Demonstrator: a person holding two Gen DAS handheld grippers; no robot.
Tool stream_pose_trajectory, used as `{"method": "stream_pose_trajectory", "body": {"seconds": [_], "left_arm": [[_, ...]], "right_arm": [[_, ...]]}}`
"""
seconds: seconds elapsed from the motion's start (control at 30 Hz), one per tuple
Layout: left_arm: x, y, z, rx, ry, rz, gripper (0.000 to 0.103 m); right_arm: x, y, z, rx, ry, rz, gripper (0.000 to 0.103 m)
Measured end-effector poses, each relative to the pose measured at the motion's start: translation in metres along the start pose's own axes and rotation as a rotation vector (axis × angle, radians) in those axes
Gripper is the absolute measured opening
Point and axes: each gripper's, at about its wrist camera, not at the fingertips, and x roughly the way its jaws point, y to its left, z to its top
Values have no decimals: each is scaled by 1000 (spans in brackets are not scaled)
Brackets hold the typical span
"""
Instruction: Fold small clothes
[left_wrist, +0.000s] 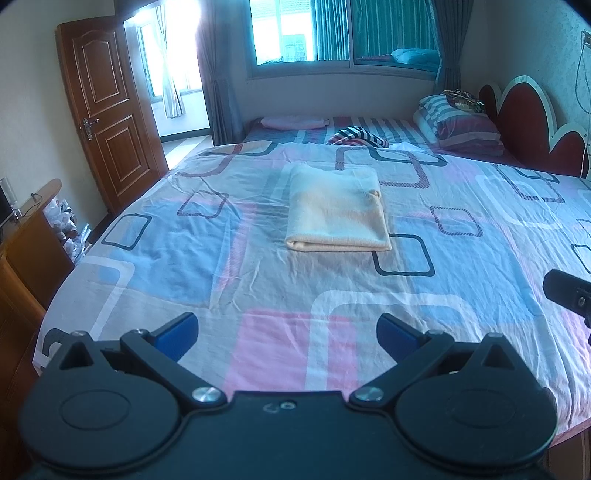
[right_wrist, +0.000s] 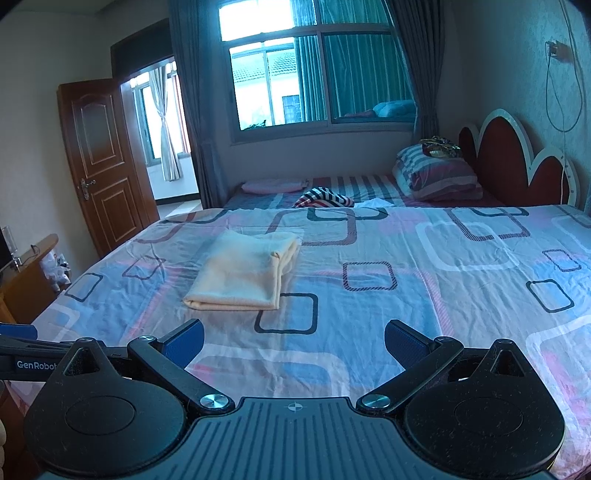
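Both grippers released, nothing held. Left gripper (left_wrist: 287, 334) has its blue-padded fingers (left_wrist: 177, 334) spread wide over the near part of the bed sheet (left_wrist: 184, 229), sheet visible in the gap, no cloth between them. Right gripper (right_wrist: 293, 341) same: blue pads (right_wrist: 404, 341) wide apart, only patterned sheet in the gap. One cream folded garment (left_wrist: 338, 210) lies flat on the sheet, well ahead of both grippers and apart from them; it is a neat rectangle, with the doubled fold edge nearest the cameras and layered edges showing at its far right corner. From the right wrist view the same garment (right_wrist: 245, 273) sits ahead and to the left of the gripper. Sheet is pink/blue/white with rounded-square outlines, lightly wrinkled. In the left wrist view the tip of the right gripper shows at the right edge; in the right wrist view part of the left gripper shows at the left edge. Beyond the sheet: striped crumpled cloth (left_wrist: 358, 137), stacked pillows (left_wrist: 460, 122) by the red headboard (left_wrist: 532, 110), window (right_wrist: 314, 77) with curtains, wooden door (left_wrist: 107, 110) open on the left.
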Motion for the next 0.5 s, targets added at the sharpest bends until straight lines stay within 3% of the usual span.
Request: {"method": "stream_pose_trajectory", "body": {"seconds": [0.33, 0.5], "left_arm": [[12, -3, 2, 6, 17, -33, 102], [17, -2, 4, 13, -11, -75, 98]], "right_arm": [[8, -1, 0, 4, 12, -1, 103], [12, -3, 0, 14, 20, -4, 103]]}}
